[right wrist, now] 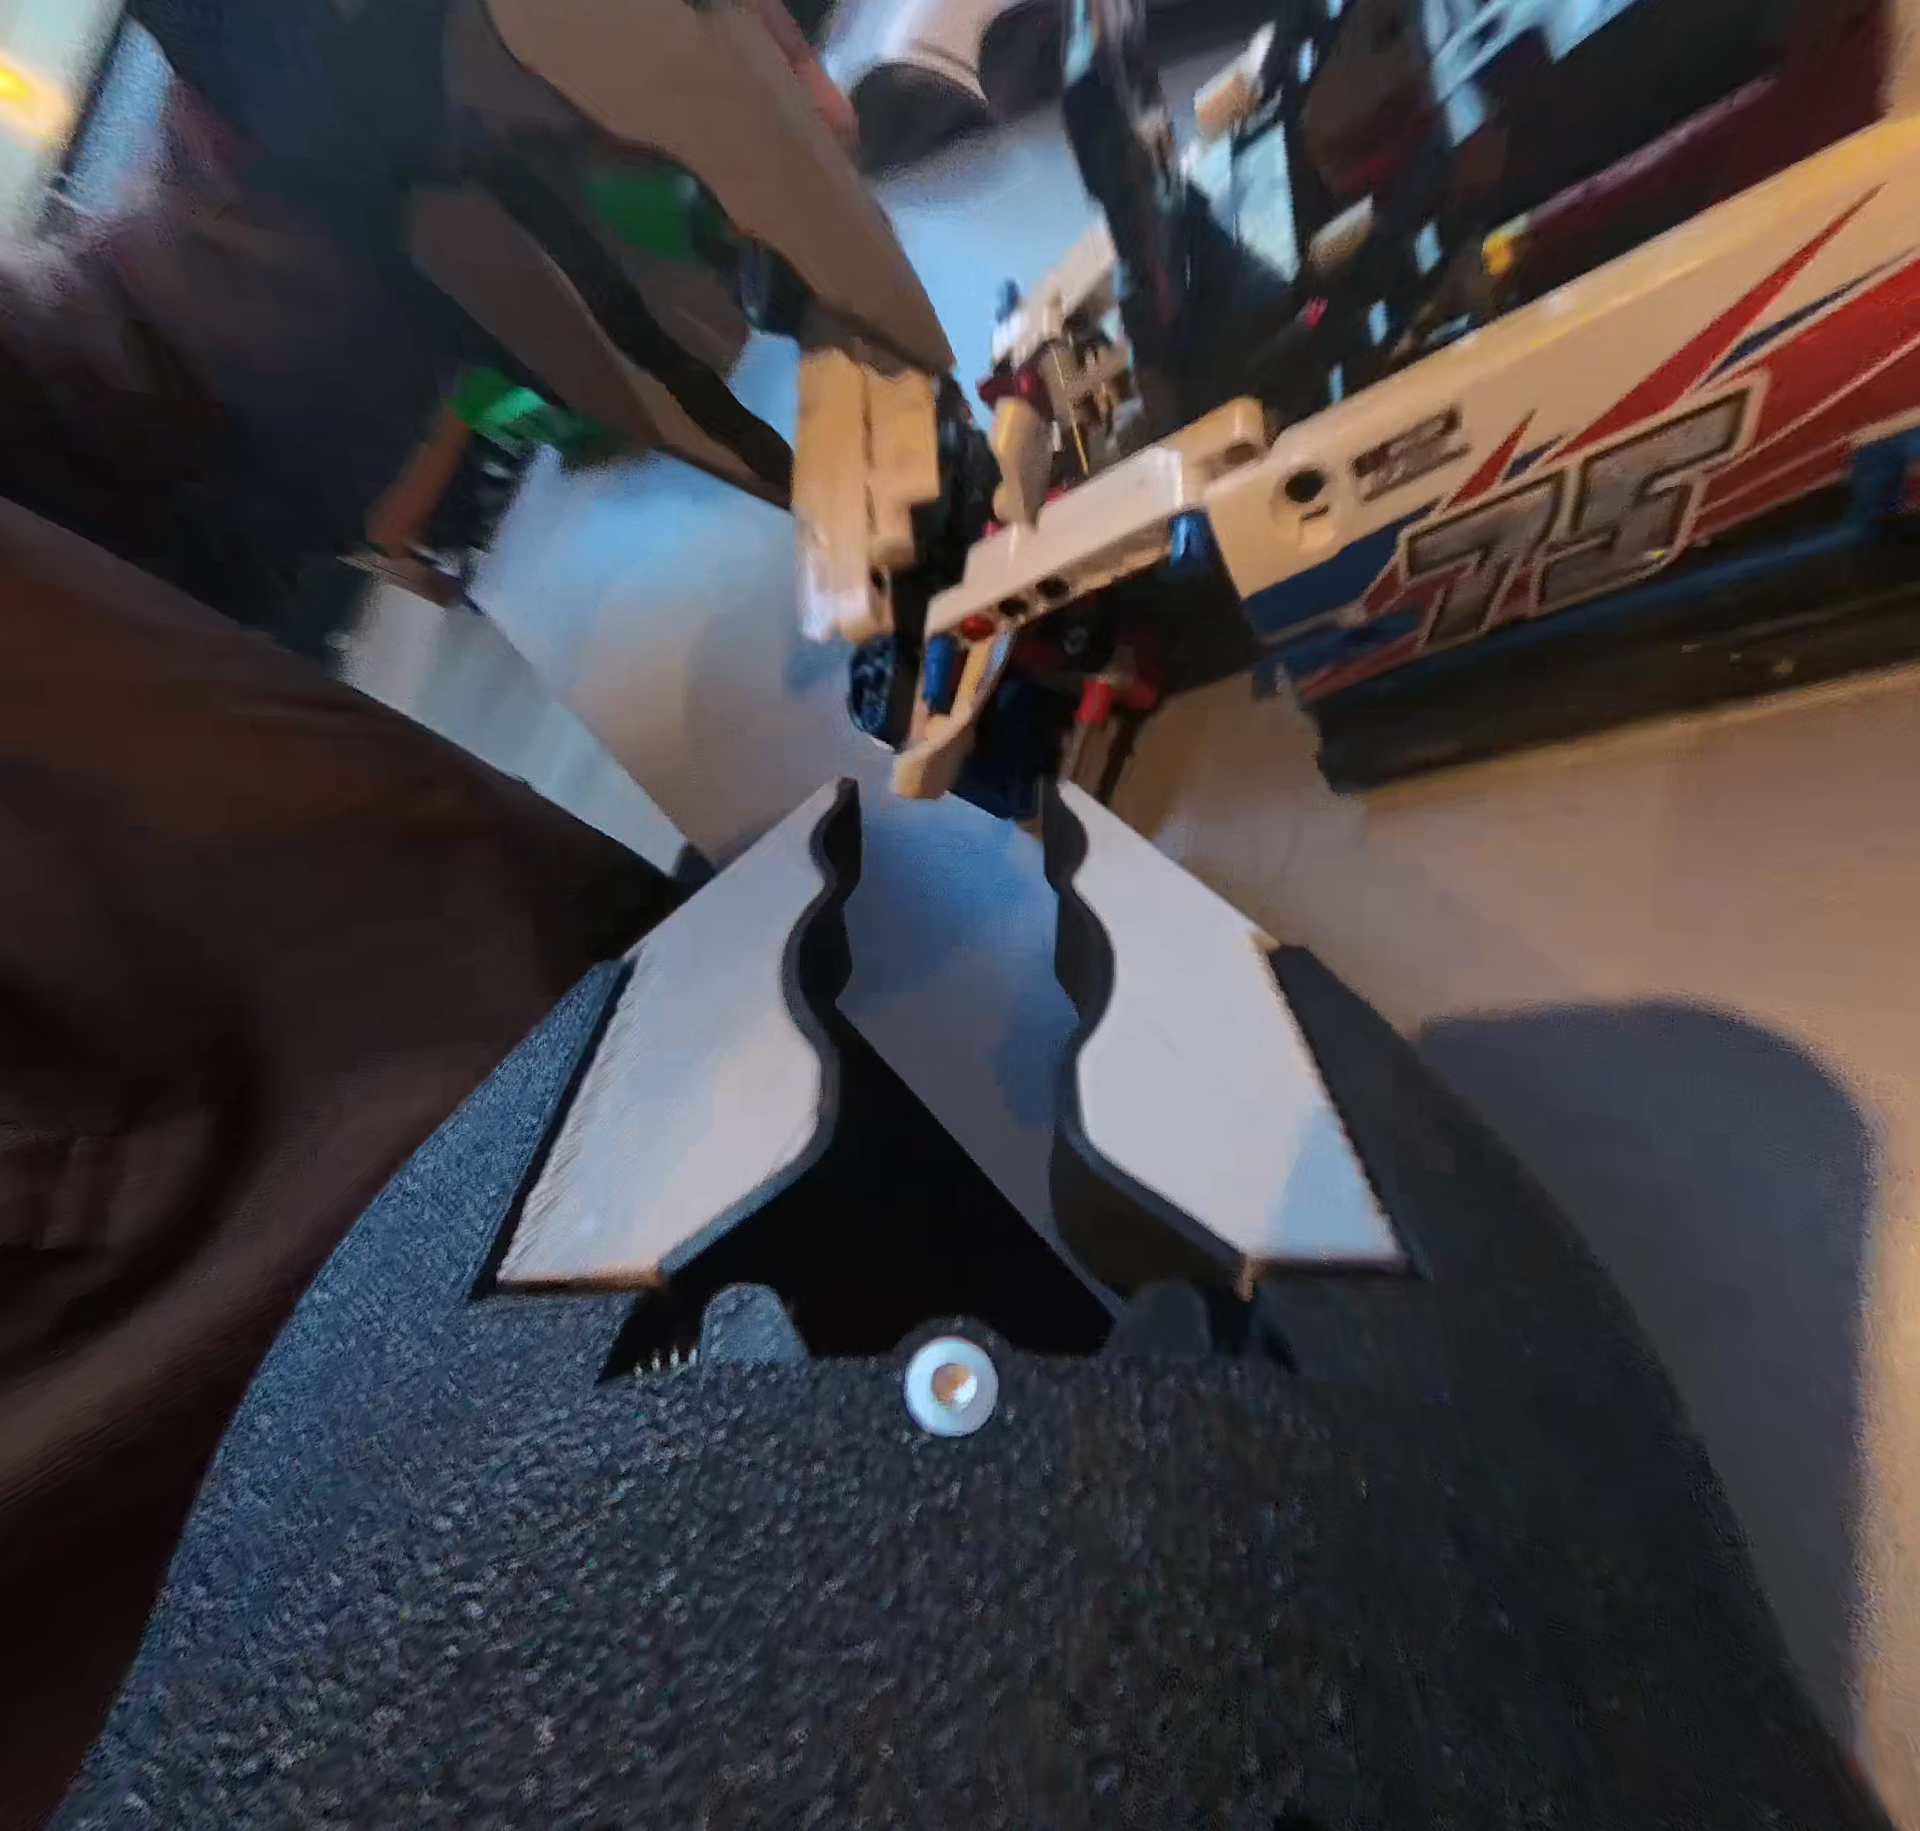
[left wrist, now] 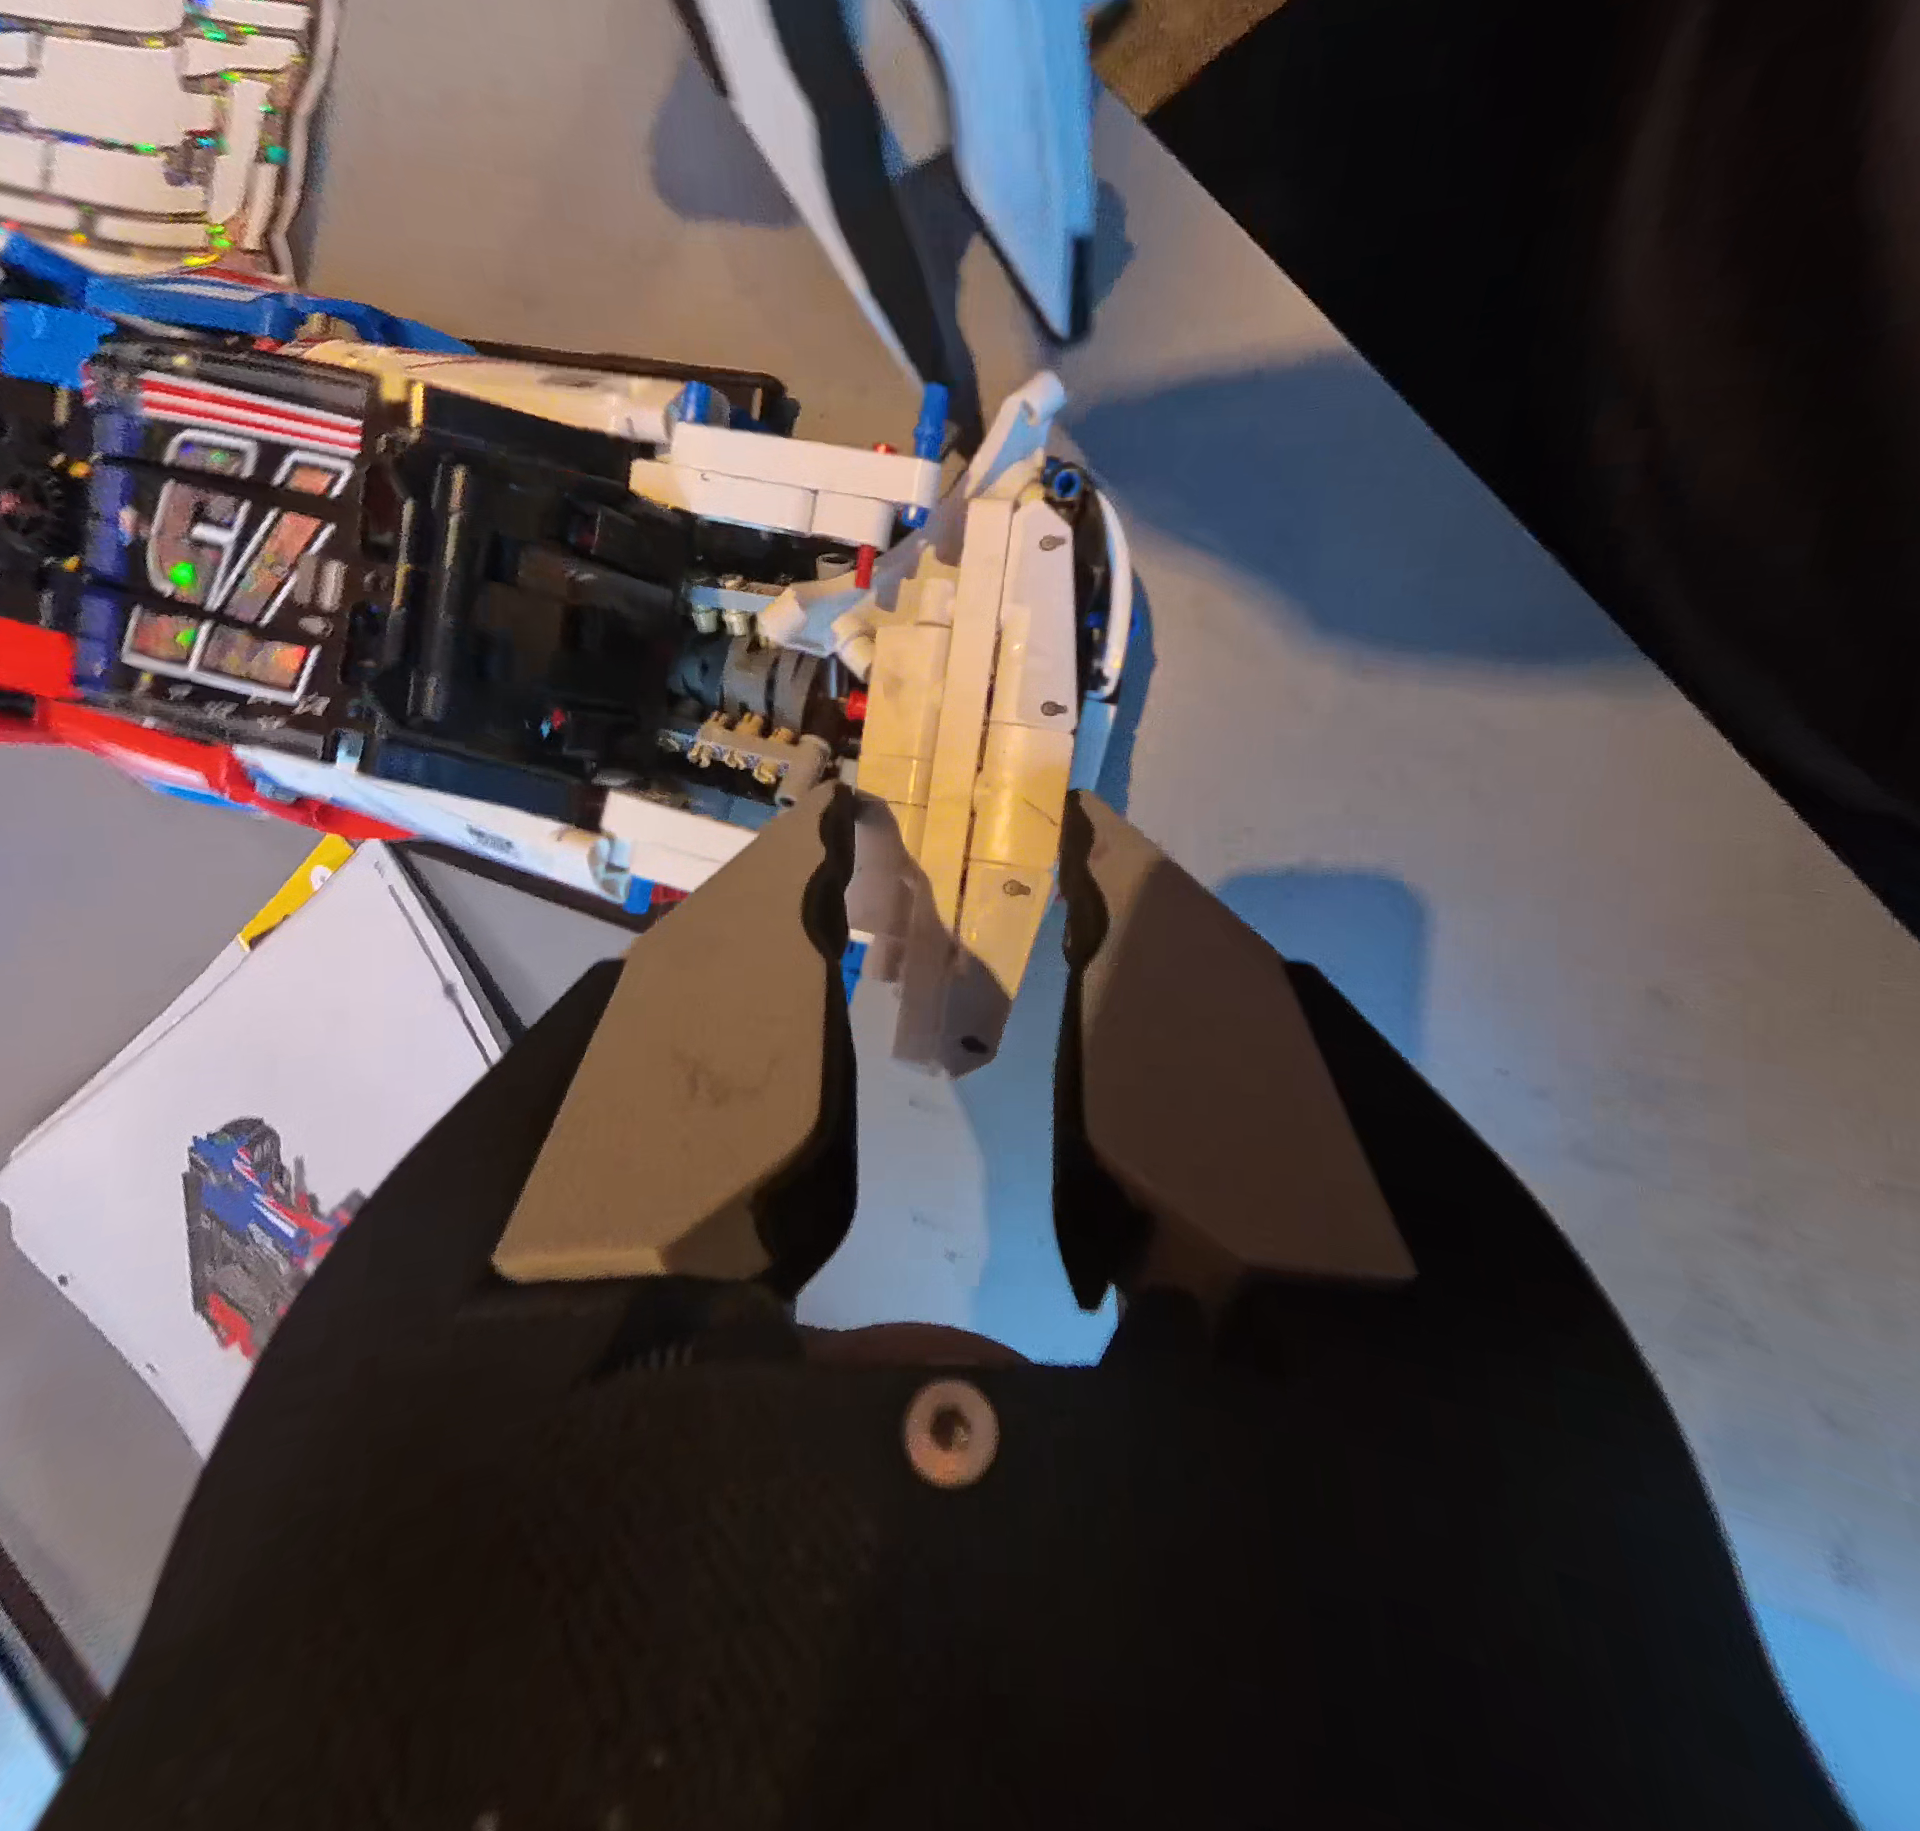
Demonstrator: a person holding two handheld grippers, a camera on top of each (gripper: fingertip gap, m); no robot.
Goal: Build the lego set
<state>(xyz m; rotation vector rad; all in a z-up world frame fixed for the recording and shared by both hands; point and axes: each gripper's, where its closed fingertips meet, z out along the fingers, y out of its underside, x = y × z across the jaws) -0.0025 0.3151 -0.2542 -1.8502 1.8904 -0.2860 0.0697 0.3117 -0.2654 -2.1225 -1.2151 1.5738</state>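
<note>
A red, white and blue lego race car (left wrist: 312,576) with number decals lies on the grey table (left wrist: 1455,1054). My left gripper (left wrist: 956,831) is shut on the white front panel assembly (left wrist: 997,638) at the car's nose, one finger on each side. The right wrist view shows the same panel (right wrist: 852,493) held by the left gripper's tan fingers (right wrist: 748,150), next to the car's side (right wrist: 1507,493). My right gripper (right wrist: 951,805) is open and empty, low over the table, with its tips just short of the car's front corner.
An instruction booklet (left wrist: 291,1106) lies in front of the car. A sticker sheet (left wrist: 135,67) is at the far left. A white and black object (left wrist: 883,119) lies beyond the nose. The table edge (left wrist: 1558,586) runs diagonally on the right. A brown sleeve (right wrist: 208,950) fills the left of the right wrist view. The grippers' ends are close to 8 cm from one another.
</note>
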